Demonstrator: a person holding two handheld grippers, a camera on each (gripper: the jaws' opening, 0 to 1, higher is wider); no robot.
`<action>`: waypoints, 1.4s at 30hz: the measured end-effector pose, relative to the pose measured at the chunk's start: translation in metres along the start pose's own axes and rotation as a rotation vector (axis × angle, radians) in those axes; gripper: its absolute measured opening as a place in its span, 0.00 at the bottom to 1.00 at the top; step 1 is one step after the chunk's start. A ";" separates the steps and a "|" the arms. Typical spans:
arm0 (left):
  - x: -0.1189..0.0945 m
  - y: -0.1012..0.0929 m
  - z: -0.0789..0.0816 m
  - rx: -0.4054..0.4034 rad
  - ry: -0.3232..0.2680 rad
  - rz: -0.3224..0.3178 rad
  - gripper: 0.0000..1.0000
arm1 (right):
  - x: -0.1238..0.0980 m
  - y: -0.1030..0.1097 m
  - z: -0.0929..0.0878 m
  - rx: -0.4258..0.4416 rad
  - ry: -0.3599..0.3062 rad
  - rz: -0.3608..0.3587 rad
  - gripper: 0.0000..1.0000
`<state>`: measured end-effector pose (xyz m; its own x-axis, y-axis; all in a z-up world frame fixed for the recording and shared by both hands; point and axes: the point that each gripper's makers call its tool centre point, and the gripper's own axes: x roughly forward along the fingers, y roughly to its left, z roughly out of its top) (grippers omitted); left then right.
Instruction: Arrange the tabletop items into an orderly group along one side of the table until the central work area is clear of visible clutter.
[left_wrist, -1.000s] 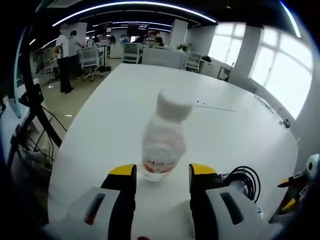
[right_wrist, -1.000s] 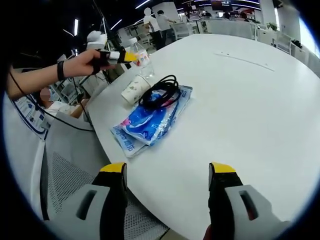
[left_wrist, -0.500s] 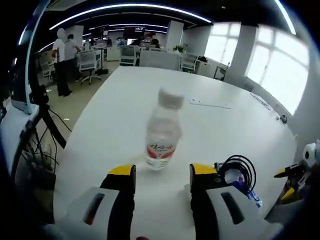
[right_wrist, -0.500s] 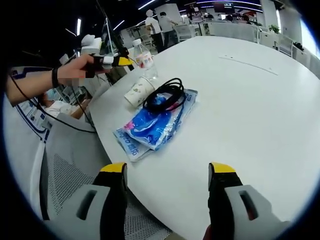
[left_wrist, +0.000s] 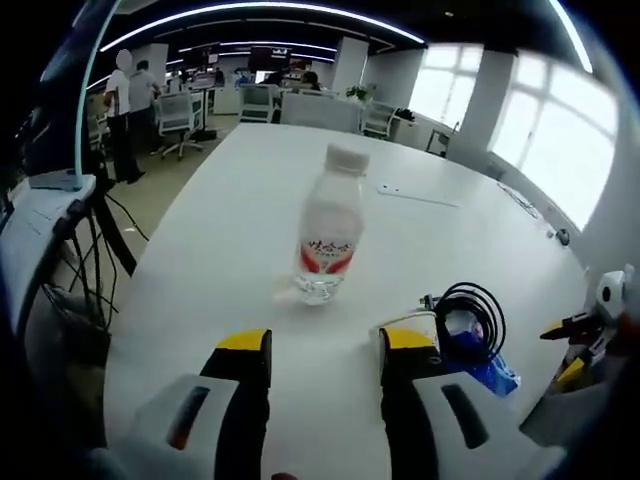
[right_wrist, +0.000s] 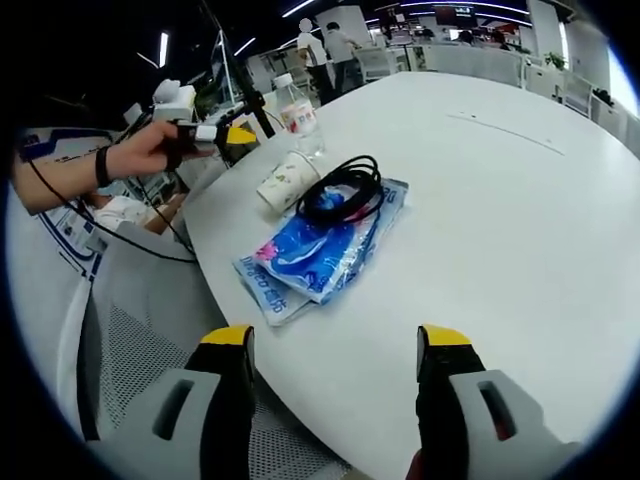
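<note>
While the left gripper (left_wrist: 322, 345) hovered over the white table (left_wrist: 230, 220), its yellow-tipped jaws stood parted with nothing between them. A clear water bottle (left_wrist: 327, 238) with a white cap and red label stood upright on the table just ahead of the jaws, apart from both tips. To the right of that bottle, near the right jaw tip, lay a paper cup (left_wrist: 415, 322) on its side, a coiled black cable (left_wrist: 472, 312) and a blue plastic packet (left_wrist: 478, 362).

At the table edge, the right gripper (right_wrist: 338, 342) was likewise open, jaws spread wide and empty, touching nothing. Ahead of it the blue plastic packet (right_wrist: 320, 252) lay flat near the table's edge, the coiled black cable (right_wrist: 338, 190) resting on its far end. The paper cup (right_wrist: 282, 181) lay just beside the cable, and the water bottle (right_wrist: 297, 113) stood beyond the cup. A person's hand (right_wrist: 145, 152) held the left gripper (right_wrist: 230, 135) near the bottle, clear of it.
</note>
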<state>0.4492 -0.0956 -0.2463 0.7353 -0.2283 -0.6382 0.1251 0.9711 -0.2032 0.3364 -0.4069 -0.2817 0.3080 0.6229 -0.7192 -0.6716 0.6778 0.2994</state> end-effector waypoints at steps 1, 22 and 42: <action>-0.001 0.000 -0.002 -0.002 0.001 -0.001 0.42 | 0.000 0.001 0.000 -0.001 0.001 0.001 0.65; 0.002 -0.026 -0.015 -0.024 0.039 -0.066 0.45 | 0.003 0.011 -0.003 -0.001 0.007 0.009 0.65; 0.025 -0.065 -0.025 -0.027 0.095 -0.145 0.52 | 0.001 0.005 -0.006 0.016 0.007 0.001 0.65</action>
<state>0.4427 -0.1657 -0.2677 0.6444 -0.3729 -0.6676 0.2067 0.9255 -0.3174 0.3291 -0.4053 -0.2851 0.3028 0.6211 -0.7229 -0.6612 0.6832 0.3100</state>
